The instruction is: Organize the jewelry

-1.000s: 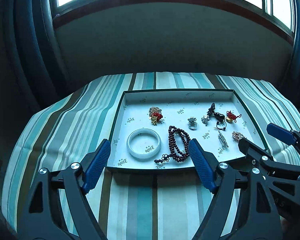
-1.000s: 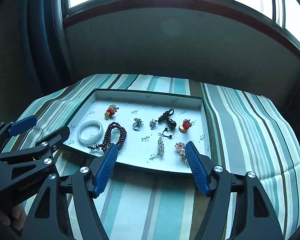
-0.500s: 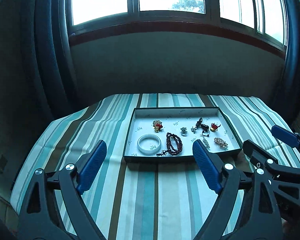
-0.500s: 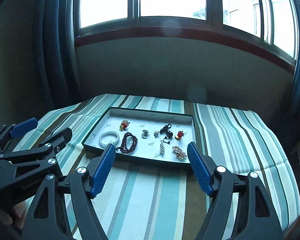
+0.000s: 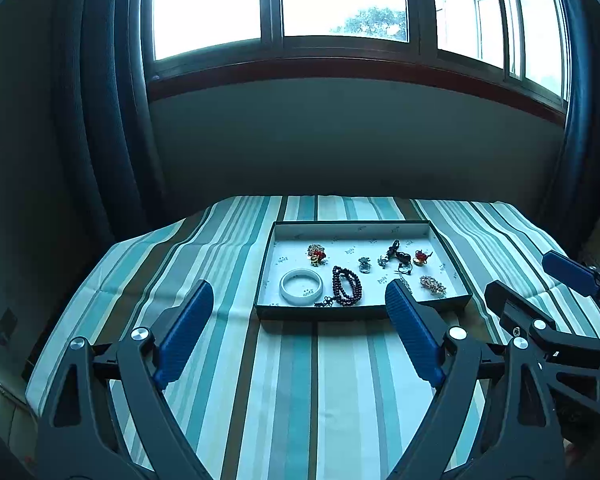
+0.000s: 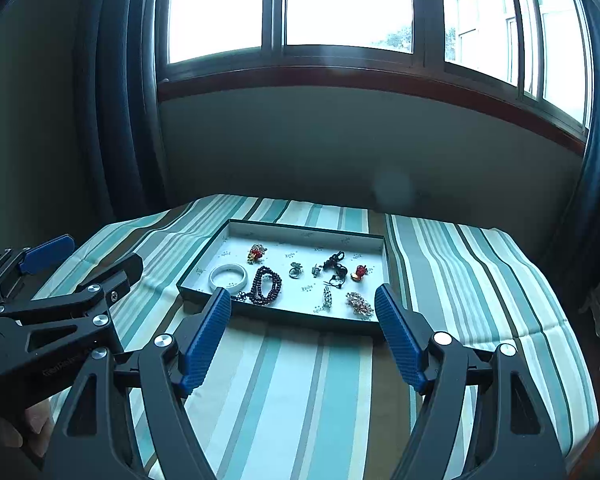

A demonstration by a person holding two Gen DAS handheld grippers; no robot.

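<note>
a: what are the fingers doing?

b: the left gripper [image 5: 298, 292] has its blue pads spread wide with nothing between them, held above the near part of the cloth. the right gripper [image 6: 302, 300] is spread too, also holding nothing, just beside the left one on its right.

a: and the jewelry?

b: all of it lies in a shallow dark-rimmed tray [image 5: 362, 313] lined with white printed paper, past both sets of fingertips. near left sits a white bangle [image 5: 301, 287], with a dark red bead bracelet [image 5: 346, 286] just to its right. farther back on the left is a red and gold charm [image 5: 316, 254]. a silver ring [image 5: 364, 265] lies mid-tray, a black knotted cord piece [image 5: 398, 255] right of it, then another red and gold charm [image 5: 421, 257]. a sparkly brooch [image 5: 432, 284] lies near right.

a: what's under the tray?

b: a tablecloth [image 5: 284, 380] striped in teal, white and brown, its stripes running from near to far.

a: the room?

b: a plain wall under a wide window [image 5: 340, 4] with a reddish-brown sill, very bright outside, and dark curtains [image 5: 112, 120] at both sides.
</note>
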